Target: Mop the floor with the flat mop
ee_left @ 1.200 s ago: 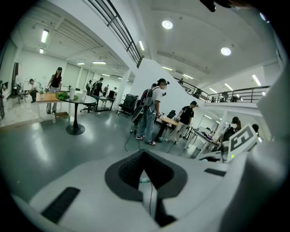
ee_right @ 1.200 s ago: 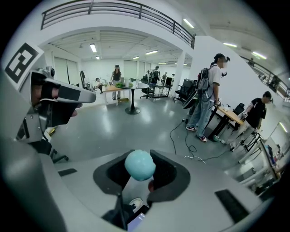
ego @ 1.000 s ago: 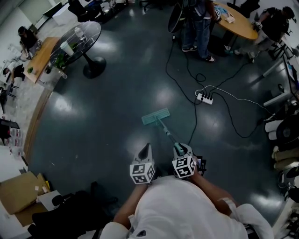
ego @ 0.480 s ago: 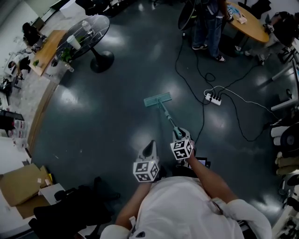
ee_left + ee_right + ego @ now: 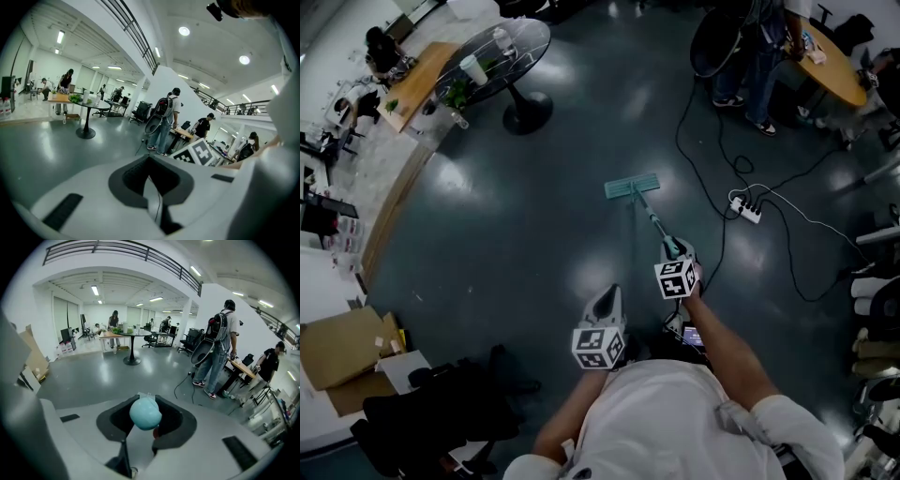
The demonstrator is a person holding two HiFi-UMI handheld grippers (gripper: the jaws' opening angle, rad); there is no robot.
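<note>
Holding the round blue end of the flat mop (image 5: 632, 187) tight in the right claw (image 5: 673, 249). Resting the mop's flat head on the dark floor (image 5: 506, 244), out in front, not far from a white power strip (image 5: 745, 208). Keeping the left claw (image 5: 607, 300) pinched together on nothing, pointing forward beside the right one.

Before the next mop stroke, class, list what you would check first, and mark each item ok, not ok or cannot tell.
1. Right gripper shut on the mop handle: ok.
2. Mop head flat on the floor: ok.
3. Left gripper helping on the handle: not ok, shut and empty.
4. Power strip away from the mop's path: not ok, it lies just right of the mop.
5. Pad damp enough: cannot tell.
</note>
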